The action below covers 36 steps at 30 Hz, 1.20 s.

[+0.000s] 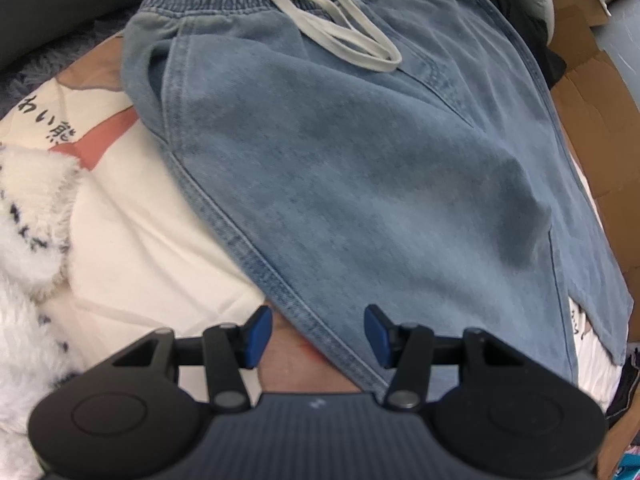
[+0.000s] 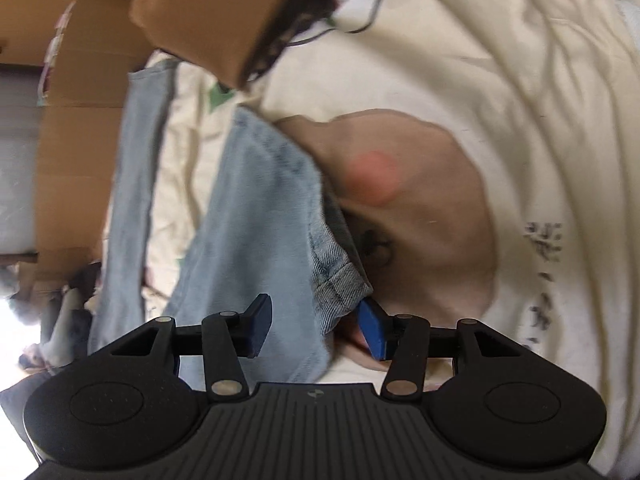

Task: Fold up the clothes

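Note:
Light blue denim shorts [image 1: 360, 168] lie spread on a cream printed blanket [image 1: 132, 248], elastic waistband and white drawstring [image 1: 340, 28] at the far end. My left gripper [image 1: 318, 336] is open over the near hem, with the stitched edge running between its blue pads [image 1: 256, 336]; neither pad presses on it. In the right wrist view a denim leg [image 2: 256, 240] lies under my right gripper [image 2: 316, 330]. That gripper is open, and the folded hem corner [image 2: 340, 284] reaches its right-hand pad [image 2: 372, 334].
Brown cardboard boxes [image 1: 592, 92] border the blanket, seen also as cardboard [image 2: 80, 140] in the right wrist view. A white fluffy garment [image 1: 28, 240] lies at the left. Dark fabric [image 1: 60, 0] sits beyond the waistband. A printed tan bear face [image 2: 420, 200] marks the blanket [image 2: 540, 120].

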Motion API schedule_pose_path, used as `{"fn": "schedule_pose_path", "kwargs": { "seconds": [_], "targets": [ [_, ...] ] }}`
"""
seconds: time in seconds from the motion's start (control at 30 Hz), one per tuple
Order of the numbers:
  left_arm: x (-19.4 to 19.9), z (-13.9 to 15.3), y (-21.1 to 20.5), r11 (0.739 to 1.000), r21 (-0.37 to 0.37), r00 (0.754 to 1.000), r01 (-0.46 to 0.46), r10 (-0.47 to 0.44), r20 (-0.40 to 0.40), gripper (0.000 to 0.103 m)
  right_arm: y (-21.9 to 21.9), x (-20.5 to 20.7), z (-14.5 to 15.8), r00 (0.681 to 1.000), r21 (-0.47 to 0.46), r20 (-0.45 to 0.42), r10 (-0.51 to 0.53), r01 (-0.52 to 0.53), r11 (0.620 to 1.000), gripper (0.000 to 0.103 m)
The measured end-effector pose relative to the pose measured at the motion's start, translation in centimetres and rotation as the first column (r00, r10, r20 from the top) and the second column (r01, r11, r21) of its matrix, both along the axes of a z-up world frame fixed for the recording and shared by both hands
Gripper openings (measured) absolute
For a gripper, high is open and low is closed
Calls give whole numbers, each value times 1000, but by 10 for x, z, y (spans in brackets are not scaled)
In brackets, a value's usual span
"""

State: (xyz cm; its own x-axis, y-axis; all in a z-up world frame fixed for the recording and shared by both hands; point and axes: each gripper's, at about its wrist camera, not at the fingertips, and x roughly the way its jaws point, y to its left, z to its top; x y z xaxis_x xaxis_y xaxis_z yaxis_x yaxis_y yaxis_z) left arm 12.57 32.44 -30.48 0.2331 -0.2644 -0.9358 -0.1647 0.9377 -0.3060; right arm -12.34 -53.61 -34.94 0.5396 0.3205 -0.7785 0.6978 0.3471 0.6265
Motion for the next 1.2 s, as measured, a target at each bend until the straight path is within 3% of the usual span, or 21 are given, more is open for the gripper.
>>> {"fn": "schedule_pose_path", "kwargs": {
  "seconds": [0.1, 0.23, 0.33, 0.4, 0.57, 1.2],
  "targets": [
    [1, -1, 5, 1000, -2, 1000, -10, 10, 0, 54, 4, 4, -13, 1000, 41, -14, -22, 22, 999, 51],
    [1, -1, 11, 1000, -11, 1000, -26, 26, 3, 54, 8, 4, -21, 1000, 28, -20, -19, 19, 999, 50],
    [1, -1, 15, 999, -9, 1000, -31, 31, 4, 54, 4, 4, -20, 999, 1, 2, -48, 48, 999, 42],
    [3, -2, 18, 999, -11, 999, -38, 38, 6, 54, 1, 5, -15, 998, -24, 23, -58, 59, 998, 25],
    [2, -10, 26, 995, -45, 996, -86, 87, 2, 53, 4, 15, -17, 999, -99, -39, 21, -25, 995, 3],
    [-11, -35, 22, 952, -207, 972, -224, 234, 24, 51, 12, 13, 76, 984, -297, -171, 55, -104, 949, 2]
  ]
}}
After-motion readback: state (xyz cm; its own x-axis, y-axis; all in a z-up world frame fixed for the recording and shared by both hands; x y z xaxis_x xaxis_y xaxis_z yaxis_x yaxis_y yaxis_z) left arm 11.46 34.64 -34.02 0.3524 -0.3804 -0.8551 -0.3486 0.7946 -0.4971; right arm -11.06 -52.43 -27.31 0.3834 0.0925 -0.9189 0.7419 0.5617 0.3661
